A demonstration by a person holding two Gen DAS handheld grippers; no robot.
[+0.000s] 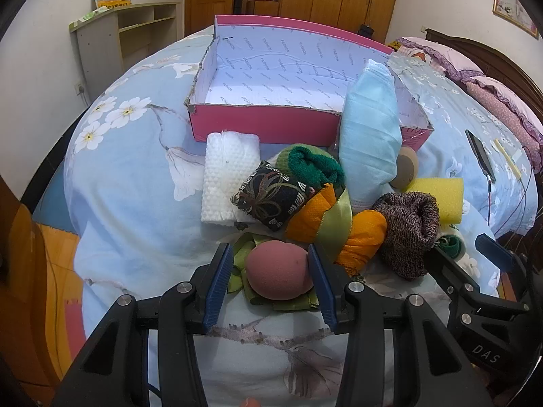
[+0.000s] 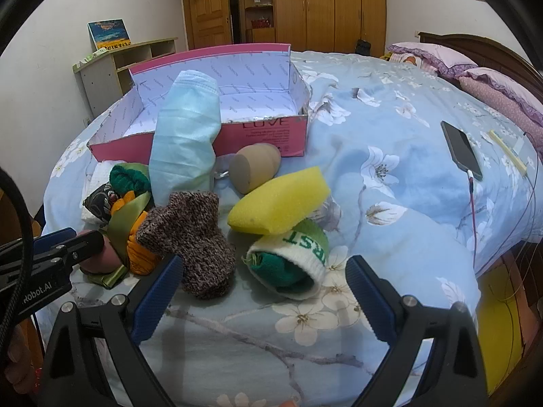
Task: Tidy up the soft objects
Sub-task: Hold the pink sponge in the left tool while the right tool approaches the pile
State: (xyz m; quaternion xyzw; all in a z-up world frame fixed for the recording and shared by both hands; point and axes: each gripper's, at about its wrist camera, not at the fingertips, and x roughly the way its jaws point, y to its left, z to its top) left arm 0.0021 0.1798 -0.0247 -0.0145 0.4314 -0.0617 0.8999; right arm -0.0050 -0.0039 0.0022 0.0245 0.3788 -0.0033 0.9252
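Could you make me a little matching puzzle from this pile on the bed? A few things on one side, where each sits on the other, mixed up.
Things:
1. Rounded pink makeup sponge
2. Yellow foam sponge block
3. Pale blue face mask
4. Black smartphone

Places:
A. Leaning upright against the pink cardboard box
B. Between the fingers of the left claw
C. Lying apart on the floral quilt, cable plugged in
D. Resting on a green and white knitted sock

Pairs: 1-B, 2-D, 3-A, 4-C
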